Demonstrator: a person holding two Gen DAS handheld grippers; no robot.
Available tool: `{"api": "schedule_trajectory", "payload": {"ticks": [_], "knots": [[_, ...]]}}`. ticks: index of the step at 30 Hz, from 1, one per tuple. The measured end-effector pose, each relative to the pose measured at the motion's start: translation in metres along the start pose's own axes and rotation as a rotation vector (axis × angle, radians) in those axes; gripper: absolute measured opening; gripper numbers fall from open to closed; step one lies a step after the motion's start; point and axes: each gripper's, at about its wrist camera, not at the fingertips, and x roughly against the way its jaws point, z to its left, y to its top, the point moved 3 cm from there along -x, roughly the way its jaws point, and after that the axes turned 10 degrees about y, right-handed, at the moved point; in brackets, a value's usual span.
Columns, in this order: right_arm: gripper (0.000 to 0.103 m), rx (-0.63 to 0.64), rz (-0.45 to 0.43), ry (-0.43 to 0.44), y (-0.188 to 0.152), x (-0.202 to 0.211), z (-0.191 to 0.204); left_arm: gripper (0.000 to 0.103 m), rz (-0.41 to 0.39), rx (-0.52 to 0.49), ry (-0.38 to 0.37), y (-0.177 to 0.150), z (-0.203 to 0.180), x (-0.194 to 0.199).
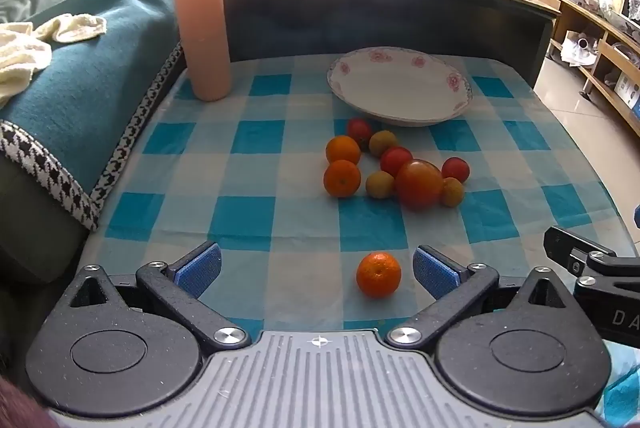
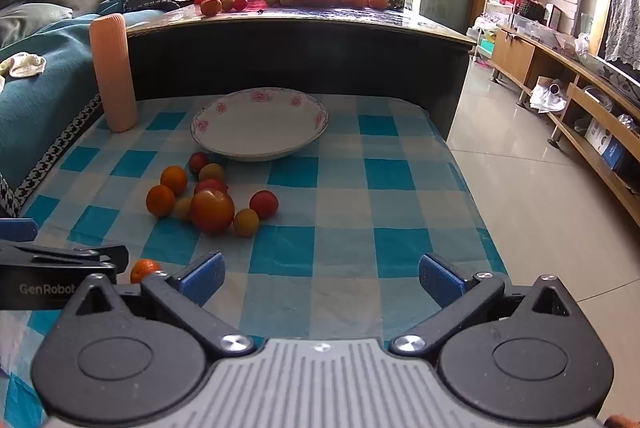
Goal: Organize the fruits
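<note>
The left hand-held gripper (image 1: pixel 316 270) is wide open and holds nothing. One small orange (image 1: pixel 378 275) sits on the checked cloth (image 1: pixel 248 188) between its blue fingers, not touching them. The right hand-held gripper (image 2: pixel 320 278) is wide open too, over bare cloth. A pile of fruits (image 1: pixel 394 166) lies in the middle of the desk, just in front of the white plate (image 1: pixel 400 86). A tall pink tube (image 1: pixel 202 28) stands at the back left.

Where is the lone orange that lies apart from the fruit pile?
In the left wrist view, the lone orange lies on the checked tablecloth between the open left gripper fingers, nearer the right one, well short of the fruit pile and plate.
</note>
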Motion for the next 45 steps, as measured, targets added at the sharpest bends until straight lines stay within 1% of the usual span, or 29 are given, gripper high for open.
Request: {"api": "schedule_trajectory", "payload": {"ticks": [6,10,16,20,35,45], "knots": [[0.103,0.010,0.006,0.000,0.001,0.001,0.004,0.103,0.005,-0.007,0.000,-0.009,0.000,-0.006],[0.103,0.005,0.019,-0.003,-0.003,-0.001,-0.001,0.103,0.026,0.007,0.002,-0.008,0.001,-0.007],[0.103,0.005,0.025,-0.003,-0.004,0.001,-0.006,0.103,0.038,0.002,-0.004,-0.012,0.000,-0.008],[0.103,0.008,0.027,-0.006,-0.004,-0.002,0.001,0.103,0.040,-0.002,-0.006,-0.015,-0.002,-0.008],[0.103,0.002,0.056,-0.031,-0.006,-0.010,-0.003,0.103,0.061,-0.016,-0.015,-0.011,-0.006,-0.009],[0.103,0.006,0.064,-0.031,-0.007,-0.013,-0.002,0.103,0.070,-0.028,-0.018,-0.009,-0.008,-0.011]]}}
